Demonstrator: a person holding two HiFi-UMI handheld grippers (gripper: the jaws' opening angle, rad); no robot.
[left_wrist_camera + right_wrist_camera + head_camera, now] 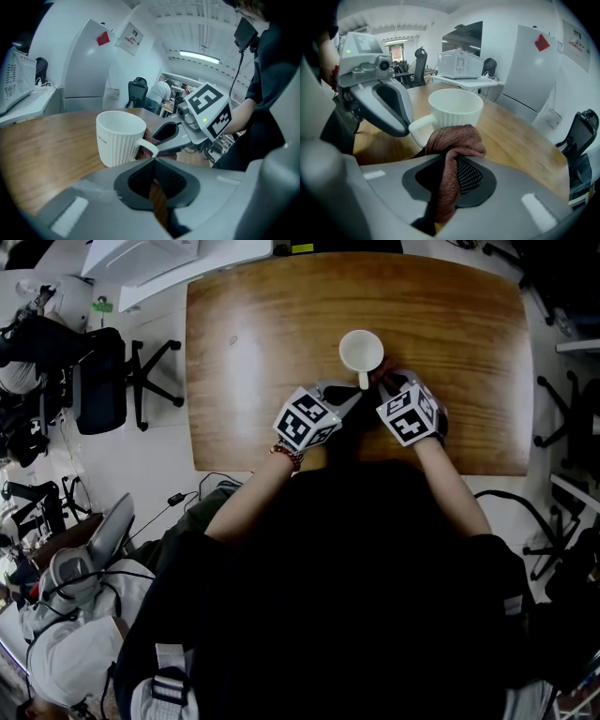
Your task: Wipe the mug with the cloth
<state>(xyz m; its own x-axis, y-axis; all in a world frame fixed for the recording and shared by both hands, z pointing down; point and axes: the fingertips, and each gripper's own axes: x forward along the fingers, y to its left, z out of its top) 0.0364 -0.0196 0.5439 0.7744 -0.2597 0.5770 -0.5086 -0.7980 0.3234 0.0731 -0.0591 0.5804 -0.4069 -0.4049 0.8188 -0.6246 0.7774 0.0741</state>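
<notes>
Wooden table [450, 381] filled the upper middle of my head view, with pale floor around it. The mug [361, 351], white and ribbed, stood upright on it just above centre, its handle [147, 147] pointing down the frame toward the person.

The cloth [457, 140], a reddish-brown rag, was bunched at the mug's near side beside the handle, touching the ribbed wall in the right gripper view. The right gripper [450, 157] had its jaws clamped on that cloth. A fold ran down between the pads and the rest puffed out above the tips.

The left gripper [153, 161] came in from the lower left of the head view. Its jaws were drawn together at the tips, with bare wood showing in the slot behind them. The tips sat right at the handle's lower curve, and I could not tell whether they touched it. Both grippers met just below the mug.

Farther out, a black office chair [103, 381] stood on the floor at the left edge. A white cabinet [534, 79] with a red sticker rose at the upper right of the right gripper view.
</notes>
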